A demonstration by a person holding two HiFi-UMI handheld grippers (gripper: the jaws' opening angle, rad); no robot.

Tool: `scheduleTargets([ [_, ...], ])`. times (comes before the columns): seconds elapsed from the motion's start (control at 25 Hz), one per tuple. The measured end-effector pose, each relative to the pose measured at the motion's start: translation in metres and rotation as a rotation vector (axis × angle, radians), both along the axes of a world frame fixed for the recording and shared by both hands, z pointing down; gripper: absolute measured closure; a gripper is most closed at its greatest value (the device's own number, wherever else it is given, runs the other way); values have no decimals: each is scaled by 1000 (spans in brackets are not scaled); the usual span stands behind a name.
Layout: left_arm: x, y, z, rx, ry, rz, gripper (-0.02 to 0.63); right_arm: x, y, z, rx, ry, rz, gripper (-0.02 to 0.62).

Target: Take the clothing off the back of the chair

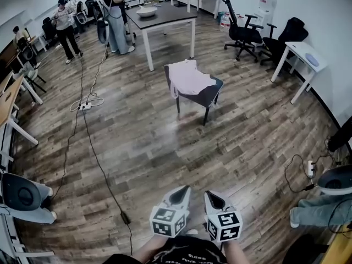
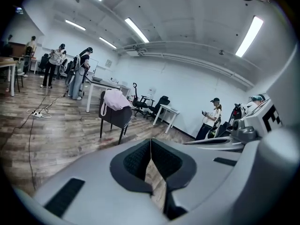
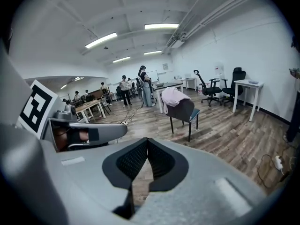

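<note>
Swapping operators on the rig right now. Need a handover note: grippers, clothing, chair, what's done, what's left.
Left hand-held gripper: shut, nothing between the jaws.
Right hand-held gripper: shut, nothing between the jaws. Both are held low in front of the body, side by side, pointing toward the chair.
Pale pink clothing: draped over the back of the dark chair, which stands on the wood floor well ahead, out of reach from here.
Done: nothing; the clothing is untouched.
Left: walk up, open a gripper, grip the clothing, lift it off the chair back.
</note>
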State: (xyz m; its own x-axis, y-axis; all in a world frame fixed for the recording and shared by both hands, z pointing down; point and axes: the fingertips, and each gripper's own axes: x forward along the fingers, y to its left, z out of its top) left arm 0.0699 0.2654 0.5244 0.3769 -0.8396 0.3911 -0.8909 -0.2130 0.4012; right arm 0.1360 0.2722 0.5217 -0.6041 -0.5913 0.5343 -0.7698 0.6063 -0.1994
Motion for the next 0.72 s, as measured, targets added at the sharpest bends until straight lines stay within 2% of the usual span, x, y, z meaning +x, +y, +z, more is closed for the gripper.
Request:
scheduleTargets([
  [0.2, -26, -36, 3, 2, 32, -19, 597, -26, -29, 5, -20, 17, -68, 591],
  [0.4, -39, -72, -1, 13, 41, 24, 597, -43, -60, 2, -20, 6, -37, 591],
  [0.48, -39, -86, -2, 14, 49, 66, 597, -55, -68, 0, -30, -1, -81, 591],
  [0.56, -34, -90, 1, -8, 79, 144, 597, -71, -64, 4, -69, -20, -149, 591],
  [0.64, -31, -91, 4, -33, 118, 207, 597, -75, -65, 8, -87, -41, -118, 591],
  [0.72, -32, -96, 2, -30, 132, 223, 597, -71, -75, 7, -92, -68, -48, 591],
])
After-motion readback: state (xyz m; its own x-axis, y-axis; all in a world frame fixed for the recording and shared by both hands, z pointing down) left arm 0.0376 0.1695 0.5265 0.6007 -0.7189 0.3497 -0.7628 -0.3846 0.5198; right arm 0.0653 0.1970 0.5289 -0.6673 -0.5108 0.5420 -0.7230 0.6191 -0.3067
